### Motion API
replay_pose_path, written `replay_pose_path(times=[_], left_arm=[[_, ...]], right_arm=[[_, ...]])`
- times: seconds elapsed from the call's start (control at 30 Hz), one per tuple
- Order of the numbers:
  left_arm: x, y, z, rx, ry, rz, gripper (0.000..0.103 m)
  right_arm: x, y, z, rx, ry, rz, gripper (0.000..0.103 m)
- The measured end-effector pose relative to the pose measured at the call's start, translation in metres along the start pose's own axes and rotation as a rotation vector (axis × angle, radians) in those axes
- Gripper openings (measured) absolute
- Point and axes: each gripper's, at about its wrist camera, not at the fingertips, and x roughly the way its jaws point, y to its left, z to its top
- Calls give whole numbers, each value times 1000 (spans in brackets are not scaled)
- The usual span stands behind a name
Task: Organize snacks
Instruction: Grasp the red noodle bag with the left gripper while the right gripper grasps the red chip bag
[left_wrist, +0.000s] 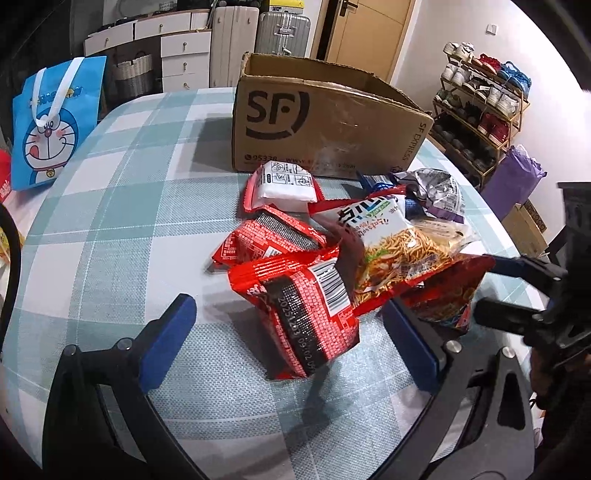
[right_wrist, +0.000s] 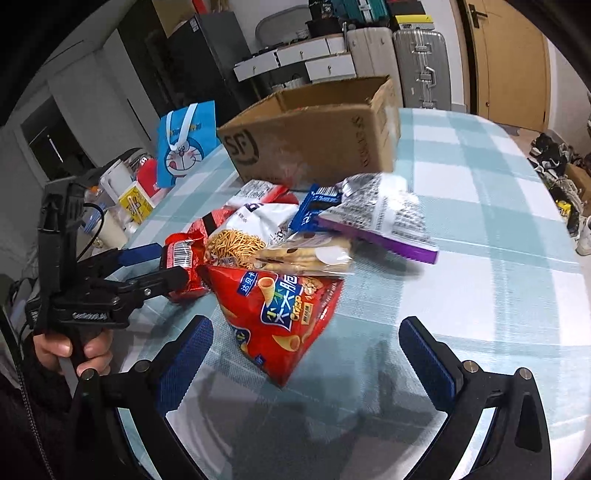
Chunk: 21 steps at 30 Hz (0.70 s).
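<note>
Red crinkly foil snack packet (left_wrist: 306, 314) between wide left gripper (left_wrist: 291, 343); right gripper (right_wrist: 306, 354) wide too; slippery, probably dragging neighbouring noodle bag (left_wrist: 391, 240).

The tabletop (left_wrist: 110, 206) wears a pale teal-and-white check. Red snack packets (left_wrist: 306, 306) lie by a brown cardboard box (left_wrist: 332, 122); one packet (right_wrist: 388, 221) is silver with purple edging. Gripper pads (right_wrist: 184, 358) are blue.

Snack pile (left_wrist: 332, 258) on table (left_wrist: 110, 221), just before box (left_wrist: 325, 125); tote (left_wrist: 51, 125) far left.
</note>
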Motion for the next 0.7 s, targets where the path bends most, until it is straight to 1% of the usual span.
replay_pose_path(times=[0.07,0.13,0.2,0.27,0.33,0.4,0.43,0.47,0.5,0.57,0.63,0.7], left_arm=[[2,0,0,-6,7,-10,96],[4,1,0,-4,15,-12,90],[6,2,0,-8,27,-19,81],[7,2,-1,-10,33,-34,77],[8,0,-1,-2,34,-37,76],[8,-2,0,10,33,-40,67],[7,-3,-1,14,34,-43,64],[8,-4,-1,21,37,-46,58],[7,-5,-2,24,38,-52,55],[6,-6,-3,32,39,-66,52],[4,-7,-6,44,38,-72,51],[2,-8,-8,51,35,-80,45]], right_arm=[[10,0,1,13,24,14,102],[19,0,2,31,45,43,102],[24,1,4,41,47,62,102],[27,3,6,42,42,66,102],[29,3,7,45,40,68,102],[31,4,9,46,42,73,102],[31,5,10,47,39,77,102],[31,5,10,50,34,79,102],[31,5,10,54,31,82,102],[32,6,10,52,30,84,102],[32,8,10,48,24,85,99],[31,9,9,44,22,90,95]])
